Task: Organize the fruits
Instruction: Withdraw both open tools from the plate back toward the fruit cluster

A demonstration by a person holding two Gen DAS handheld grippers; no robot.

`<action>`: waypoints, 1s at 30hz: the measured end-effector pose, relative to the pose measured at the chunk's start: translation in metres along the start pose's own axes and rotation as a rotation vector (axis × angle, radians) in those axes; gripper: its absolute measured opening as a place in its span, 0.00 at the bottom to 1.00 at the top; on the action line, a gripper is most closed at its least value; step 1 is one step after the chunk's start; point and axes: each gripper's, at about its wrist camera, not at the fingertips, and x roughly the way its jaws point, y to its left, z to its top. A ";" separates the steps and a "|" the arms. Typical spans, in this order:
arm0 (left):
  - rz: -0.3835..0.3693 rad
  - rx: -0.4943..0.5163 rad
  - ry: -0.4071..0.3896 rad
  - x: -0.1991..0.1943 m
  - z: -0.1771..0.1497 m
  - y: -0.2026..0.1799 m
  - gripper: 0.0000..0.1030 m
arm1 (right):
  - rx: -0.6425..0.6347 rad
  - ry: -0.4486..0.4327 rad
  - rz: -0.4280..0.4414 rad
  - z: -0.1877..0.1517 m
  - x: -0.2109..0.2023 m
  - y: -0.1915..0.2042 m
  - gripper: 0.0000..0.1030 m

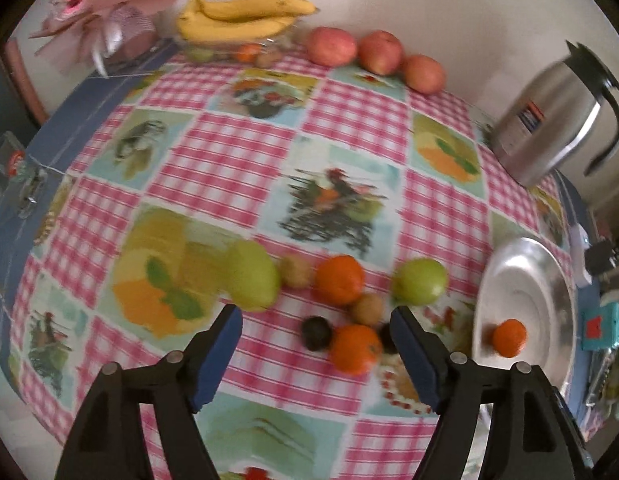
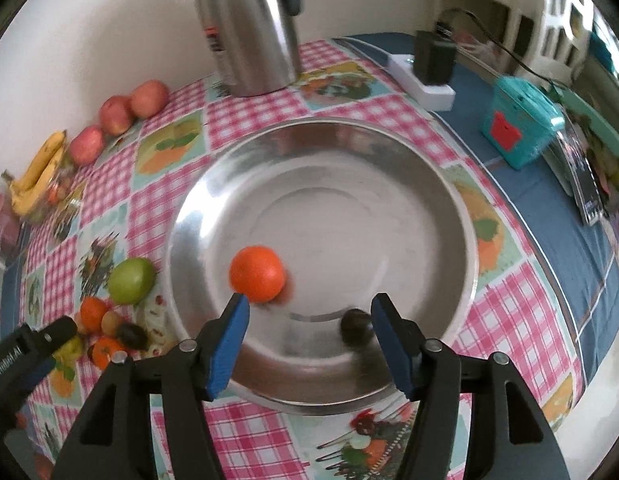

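Note:
My left gripper (image 1: pixel 315 316) is open and empty above a cluster of loose fruit on the checked tablecloth: two oranges (image 1: pixel 355 348), a green pear (image 1: pixel 251 276), a green apple (image 1: pixel 419 282), small brown fruits (image 1: pixel 367 309) and a dark plum (image 1: pixel 316 333). My right gripper (image 2: pixel 309 308) is open above the near part of a steel plate (image 2: pixel 449 208). The plate holds an orange (image 2: pixel 256 274) and a blurred dark plum (image 2: pixel 355 332) by my right finger. The plate (image 1: pixel 549 276) and its orange (image 1: pixel 509 338) also show in the left wrist view.
Three red apples (image 1: pixel 375 52) and a bowl with bananas (image 1: pixel 245 16) stand by the far wall. A steel thermos jug (image 2: pixel 249 24) stands behind the plate. A teal box (image 2: pixel 521 124), a white power strip (image 2: pixel 423 80) and clutter lie to the right.

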 end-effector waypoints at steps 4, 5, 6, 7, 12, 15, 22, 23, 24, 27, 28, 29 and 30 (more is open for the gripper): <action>0.063 -0.001 -0.029 -0.006 0.004 0.016 0.79 | -0.050 -0.006 0.013 -0.002 -0.003 0.014 0.62; 0.073 -0.005 -0.035 -0.007 0.005 0.020 0.79 | -0.056 -0.008 0.015 -0.002 -0.004 0.015 0.62; 0.080 -0.010 -0.039 -0.008 0.006 0.023 0.79 | -0.065 -0.009 0.017 -0.003 -0.004 0.018 0.62; 0.085 -0.014 -0.045 -0.010 0.006 0.026 0.79 | -0.074 -0.011 0.020 -0.003 -0.005 0.020 0.62; 0.083 -0.024 -0.059 -0.016 0.006 0.033 0.79 | -0.094 -0.015 0.030 -0.004 -0.008 0.026 0.62; 0.081 -0.021 -0.055 -0.015 0.006 0.032 0.79 | -0.106 -0.016 0.035 -0.005 -0.009 0.029 0.62; 0.059 0.008 -0.043 -0.012 0.005 0.027 0.97 | -0.139 -0.013 0.049 -0.007 -0.009 0.037 0.62; 0.059 0.014 -0.044 -0.012 0.004 0.025 0.99 | -0.145 -0.013 0.052 -0.008 -0.009 0.038 0.63; 0.060 0.022 -0.045 -0.012 0.004 0.024 0.99 | -0.152 -0.011 0.057 -0.008 -0.009 0.040 0.65; 0.057 0.040 -0.044 -0.011 0.004 0.021 1.00 | -0.169 -0.019 0.075 -0.009 -0.009 0.044 0.84; 0.055 0.048 -0.044 -0.010 0.004 0.020 1.00 | -0.178 -0.027 0.078 -0.009 -0.010 0.045 0.84; 0.054 0.052 -0.046 -0.011 0.004 0.020 1.00 | -0.187 -0.036 0.080 -0.010 -0.011 0.047 0.85; 0.053 0.060 -0.048 -0.011 0.003 0.019 1.00 | -0.202 -0.049 0.081 -0.010 -0.013 0.049 0.87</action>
